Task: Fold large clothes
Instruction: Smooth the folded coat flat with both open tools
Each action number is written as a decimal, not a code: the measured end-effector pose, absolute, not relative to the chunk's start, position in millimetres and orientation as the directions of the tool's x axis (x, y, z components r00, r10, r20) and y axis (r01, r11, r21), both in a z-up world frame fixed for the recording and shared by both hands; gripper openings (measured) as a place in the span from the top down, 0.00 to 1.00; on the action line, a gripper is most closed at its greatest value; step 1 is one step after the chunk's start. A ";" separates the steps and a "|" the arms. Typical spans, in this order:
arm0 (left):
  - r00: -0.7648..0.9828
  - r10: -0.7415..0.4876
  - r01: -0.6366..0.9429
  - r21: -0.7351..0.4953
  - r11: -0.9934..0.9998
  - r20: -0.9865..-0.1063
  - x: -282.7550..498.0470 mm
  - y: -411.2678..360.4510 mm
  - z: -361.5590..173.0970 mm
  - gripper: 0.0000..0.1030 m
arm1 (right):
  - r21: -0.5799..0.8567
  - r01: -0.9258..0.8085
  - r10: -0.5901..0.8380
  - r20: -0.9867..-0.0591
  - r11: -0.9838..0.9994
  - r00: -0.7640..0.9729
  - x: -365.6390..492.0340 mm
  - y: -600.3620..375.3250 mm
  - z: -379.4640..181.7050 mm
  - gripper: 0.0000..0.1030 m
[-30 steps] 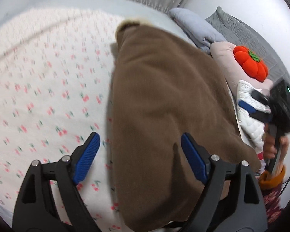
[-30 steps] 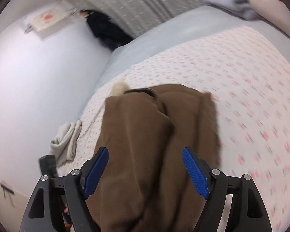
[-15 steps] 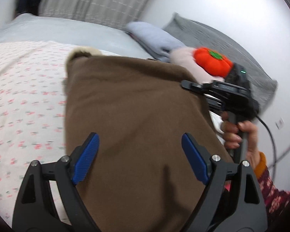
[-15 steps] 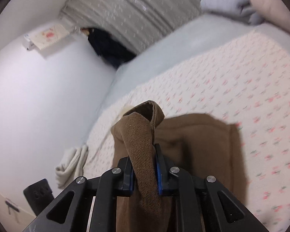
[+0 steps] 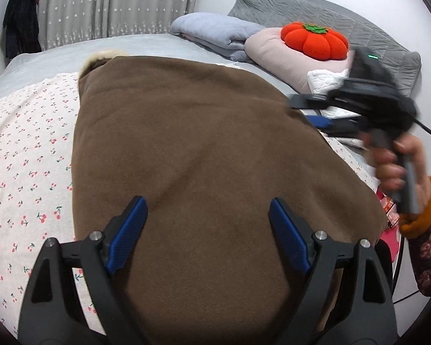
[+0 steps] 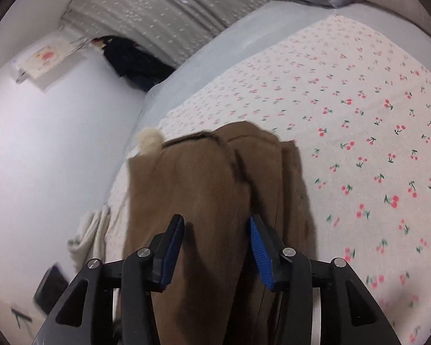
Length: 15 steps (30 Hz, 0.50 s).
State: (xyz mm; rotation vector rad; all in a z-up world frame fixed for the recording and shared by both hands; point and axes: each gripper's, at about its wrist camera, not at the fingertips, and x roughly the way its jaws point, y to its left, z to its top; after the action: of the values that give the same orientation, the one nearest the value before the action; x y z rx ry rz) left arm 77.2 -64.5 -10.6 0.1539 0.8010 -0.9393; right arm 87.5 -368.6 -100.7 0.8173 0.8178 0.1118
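1. Room: bedroom; dark clothes (image 5: 20,20) hang by a grey curtain (image 5: 115,3), white wall at right.
2. Surface: bed (image 5: 26,149) under cherry-print sheet; pillows (image 5: 287,54) and orange cushion (image 5: 314,40) at its head.
3. Coat (image 5: 204,155): brown, lying along the bed, folded lengthwise; cross fold judged outstanding.
4. Left gripper (image 5: 207,230): wide apart, empty, above coat.
5. Right gripper (image 6: 215,247): jaws just opening, coat between, apparently released.

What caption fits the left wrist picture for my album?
Open left hand-held gripper hovers over a brown coat on the cherry-print bedspread, with a pumpkin cushion beyond.
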 end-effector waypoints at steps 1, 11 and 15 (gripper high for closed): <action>0.332 -0.664 0.768 -0.216 0.603 -0.670 77.5 -63.7 -10.5 0.15 | 0.693 0.186 0.410 -0.596 0.696 0.690 75.5 -363.9 -97.8 0.52; 0.356 -0.672 0.756 -0.222 0.616 -0.650 73.7 -53.9 -9.6 0.15 | 0.775 0.091 0.602 -0.553 0.625 0.576 16.2 -314.1 -131.0 0.75; 0.325 -0.698 0.762 -0.260 0.593 -0.638 65.9 -47.0 -4.4 0.15 | 0.767 0.106 0.561 -0.550 0.633 0.619 6.5 -313.1 -116.6 0.87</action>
State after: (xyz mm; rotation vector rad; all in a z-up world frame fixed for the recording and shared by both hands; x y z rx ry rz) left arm 65.9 -47.0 -4.4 0.0928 0.7860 -0.9589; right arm 6.5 -313.1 -116.6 0.8658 0.8847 0.3031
